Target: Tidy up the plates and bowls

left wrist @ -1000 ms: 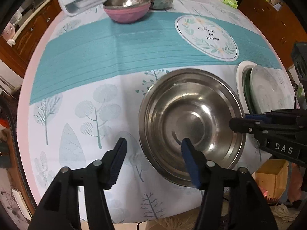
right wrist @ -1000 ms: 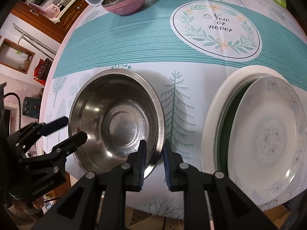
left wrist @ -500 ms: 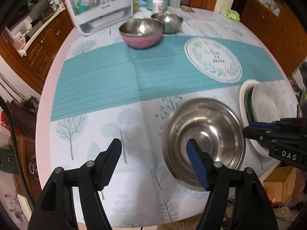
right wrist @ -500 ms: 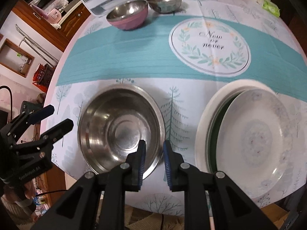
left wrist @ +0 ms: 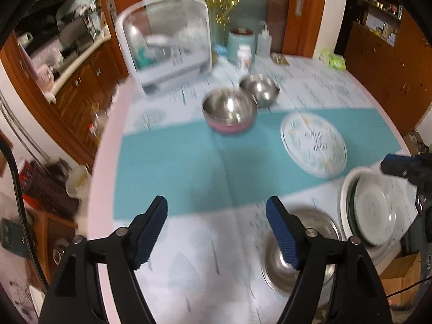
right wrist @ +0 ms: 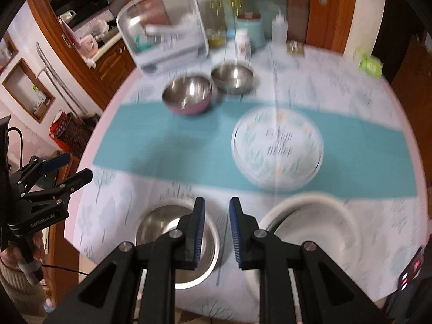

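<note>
At the table's near edge, a large steel bowl [right wrist: 172, 232] sits beside stacked plates [left wrist: 375, 210]; left gripper [left wrist: 216, 229] spread wide, right gripper [right wrist: 216, 232] narrowly parted, both empty above the tablecloth [left wrist: 175, 162].

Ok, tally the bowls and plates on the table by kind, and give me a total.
Plain steel bowls: 2, the large steel bowl near the front edge and the small steel bowl at the back.
Pink-sided bowl: 1.
Plates in the stack of plates: at least 2; blur hides any more.
Total: at least 5.
</note>
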A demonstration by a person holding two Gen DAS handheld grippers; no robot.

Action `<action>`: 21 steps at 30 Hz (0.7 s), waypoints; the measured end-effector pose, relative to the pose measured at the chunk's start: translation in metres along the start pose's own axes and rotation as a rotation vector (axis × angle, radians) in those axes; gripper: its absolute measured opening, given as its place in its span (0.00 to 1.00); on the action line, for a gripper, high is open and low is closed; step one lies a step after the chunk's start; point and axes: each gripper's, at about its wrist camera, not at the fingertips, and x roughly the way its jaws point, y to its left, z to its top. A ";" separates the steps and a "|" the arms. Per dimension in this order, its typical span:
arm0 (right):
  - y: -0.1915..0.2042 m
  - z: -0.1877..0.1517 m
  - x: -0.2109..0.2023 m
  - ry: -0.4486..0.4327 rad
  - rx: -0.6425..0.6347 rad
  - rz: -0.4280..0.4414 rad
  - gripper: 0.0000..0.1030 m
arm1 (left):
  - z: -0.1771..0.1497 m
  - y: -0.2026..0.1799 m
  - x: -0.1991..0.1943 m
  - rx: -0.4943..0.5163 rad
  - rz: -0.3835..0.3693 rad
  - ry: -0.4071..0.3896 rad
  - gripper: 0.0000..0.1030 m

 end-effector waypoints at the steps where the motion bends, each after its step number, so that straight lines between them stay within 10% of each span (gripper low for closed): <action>1: -0.001 0.007 -0.005 -0.014 -0.001 -0.004 0.18 | 0.010 0.004 -0.005 0.005 0.003 -0.023 0.79; 12: -0.004 0.109 -0.035 -0.154 -0.036 -0.102 0.35 | 0.109 0.030 -0.012 0.038 0.001 -0.133 0.82; 21: -0.010 0.164 0.015 -0.091 -0.042 -0.106 0.35 | 0.158 0.043 0.074 -0.058 -0.074 -0.003 0.82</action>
